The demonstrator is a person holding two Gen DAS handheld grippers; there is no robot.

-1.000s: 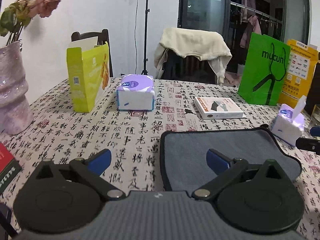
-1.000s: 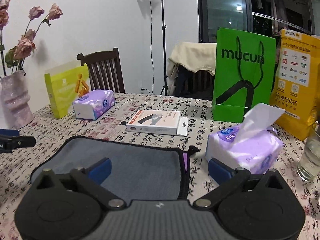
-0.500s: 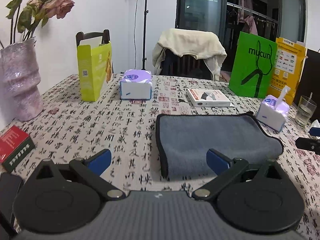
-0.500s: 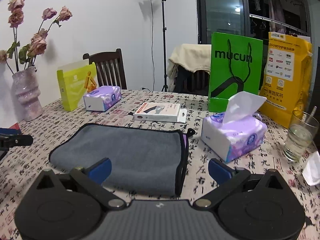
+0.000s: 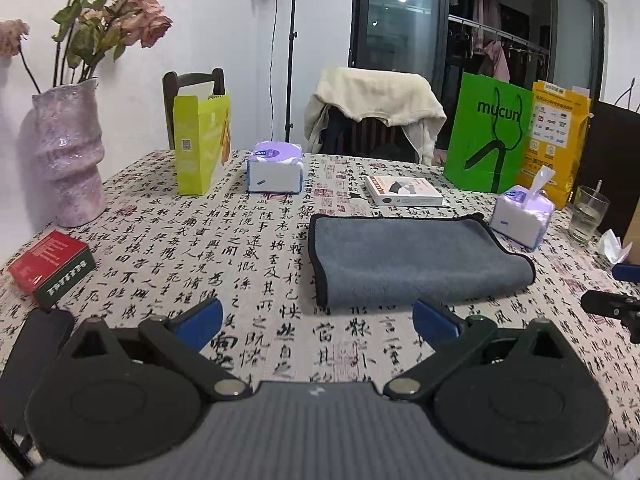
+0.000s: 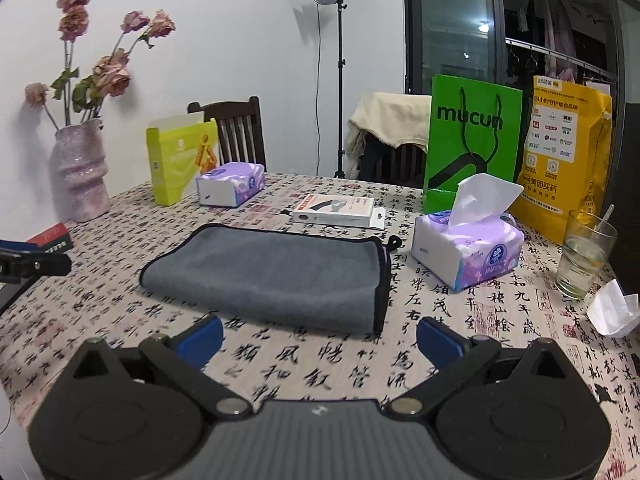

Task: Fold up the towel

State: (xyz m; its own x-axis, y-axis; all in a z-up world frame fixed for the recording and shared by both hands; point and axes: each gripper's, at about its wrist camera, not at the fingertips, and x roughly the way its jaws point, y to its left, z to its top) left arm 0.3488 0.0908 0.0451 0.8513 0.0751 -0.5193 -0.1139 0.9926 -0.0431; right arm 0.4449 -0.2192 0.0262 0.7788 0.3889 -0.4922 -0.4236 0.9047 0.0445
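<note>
A grey towel with black trim (image 5: 408,258) lies folded flat on the patterned tablecloth; it also shows in the right wrist view (image 6: 276,274). My left gripper (image 5: 316,320) is open and empty, held above the table short of the towel's near left corner. My right gripper (image 6: 318,338) is open and empty, held short of the towel's near right corner. Each gripper's tip shows at the edge of the other's view.
A tissue pack (image 6: 468,246), a water glass (image 6: 586,256) and crumpled tissue (image 6: 614,312) sit right of the towel. A white box (image 5: 404,196), green bag (image 5: 488,136), yellow bag (image 5: 558,140), another tissue pack (image 5: 274,170), lime box (image 5: 202,144), vase (image 5: 68,156) and red box (image 5: 50,268) stand around.
Both grippers have pulled back and up from the towel, open and empty. The towel now lies wholly in front of them, folded on the table.
</note>
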